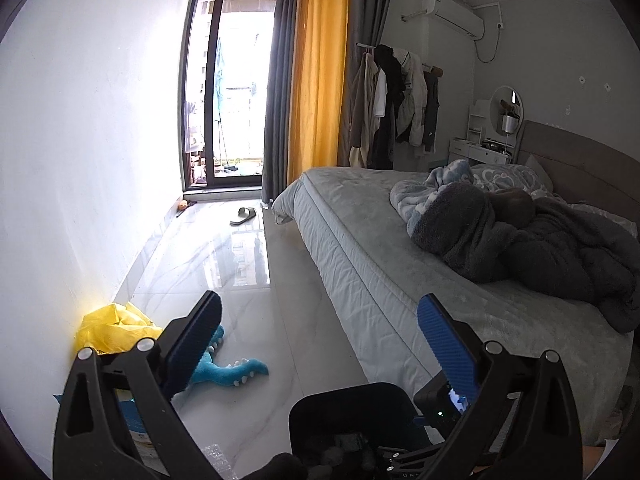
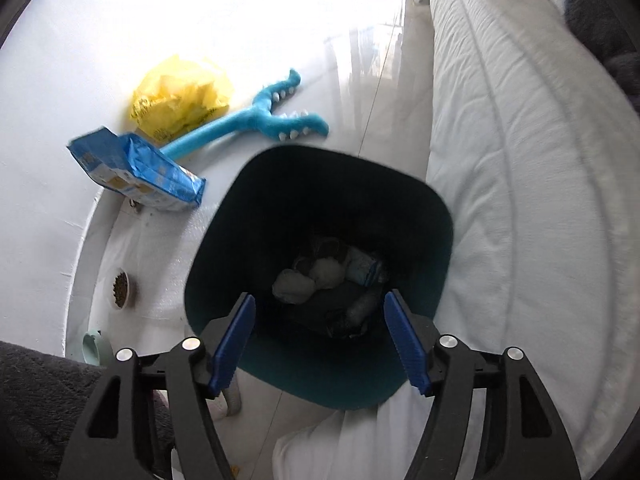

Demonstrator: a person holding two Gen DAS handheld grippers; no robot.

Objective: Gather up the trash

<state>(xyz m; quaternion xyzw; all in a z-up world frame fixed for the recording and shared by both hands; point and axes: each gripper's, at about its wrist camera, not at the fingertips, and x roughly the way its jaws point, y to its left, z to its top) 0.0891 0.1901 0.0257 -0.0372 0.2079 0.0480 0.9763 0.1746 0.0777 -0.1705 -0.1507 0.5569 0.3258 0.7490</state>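
My right claw (image 2: 320, 340) hangs released over the bin (image 2: 224, 248) — trash (image 2: 320, 280) lies at its bottom. Left claw (image 1: 320, 344) is open, empty. Next I'd reach left for the yellow bag (image 2: 180, 96) — low, slow pinch.

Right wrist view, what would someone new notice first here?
The dark trash bin fills the middle, directly below the open right gripper, with crumpled wads of trash at its bottom. Left of it on the pale floor lie a blue toothed plush toy, a yellow plastic bag and a blue pouch. The white bed edge runs down the right.
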